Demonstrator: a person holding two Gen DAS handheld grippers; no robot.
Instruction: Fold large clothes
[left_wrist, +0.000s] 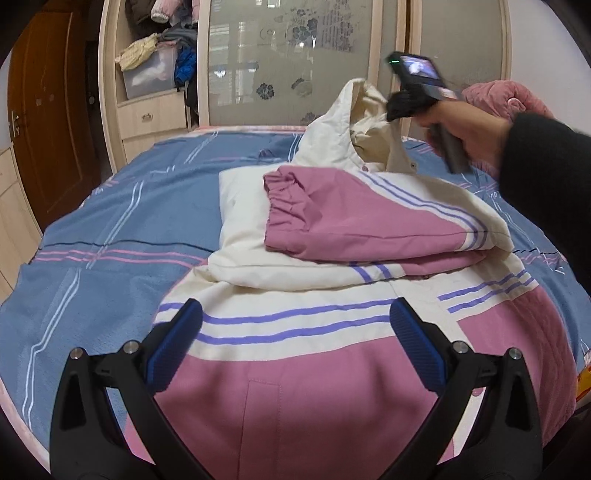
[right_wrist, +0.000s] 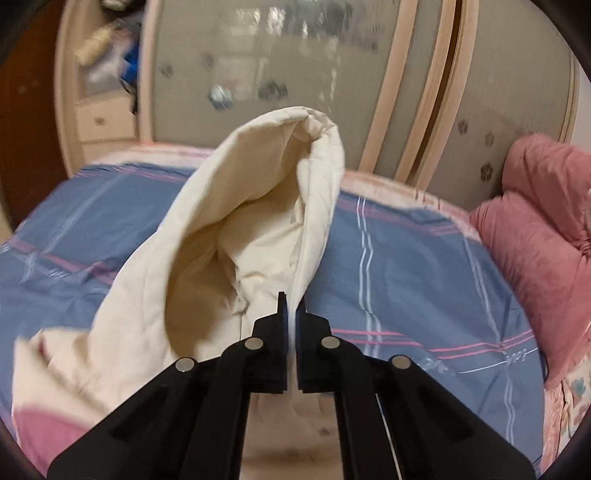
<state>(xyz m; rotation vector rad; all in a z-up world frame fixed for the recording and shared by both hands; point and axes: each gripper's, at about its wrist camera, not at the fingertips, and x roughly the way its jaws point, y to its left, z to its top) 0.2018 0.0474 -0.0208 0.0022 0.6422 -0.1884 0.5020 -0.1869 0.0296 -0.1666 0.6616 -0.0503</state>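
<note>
A pink and cream jacket (left_wrist: 314, 369) with purple stripes lies on the bed, its sleeves folded across the chest, one pink cuff (left_wrist: 284, 195) on top. My left gripper (left_wrist: 295, 325) is open and empty, just above the jacket's lower body. My right gripper (right_wrist: 293, 306) is shut on the rim of the cream hood (right_wrist: 258, 206) and holds it up above the bed. In the left wrist view the right gripper (left_wrist: 399, 105) appears at the upper right, with the lifted hood (left_wrist: 343, 125) hanging from it.
The bed has a blue plaid sheet (left_wrist: 110, 221). A pink quilt (right_wrist: 543, 229) is bunched at the far right. A wardrobe with frosted sliding doors (left_wrist: 288, 55) and open shelves of clothes (left_wrist: 155, 62) stands behind the bed. A wooden door (left_wrist: 48, 110) is at the left.
</note>
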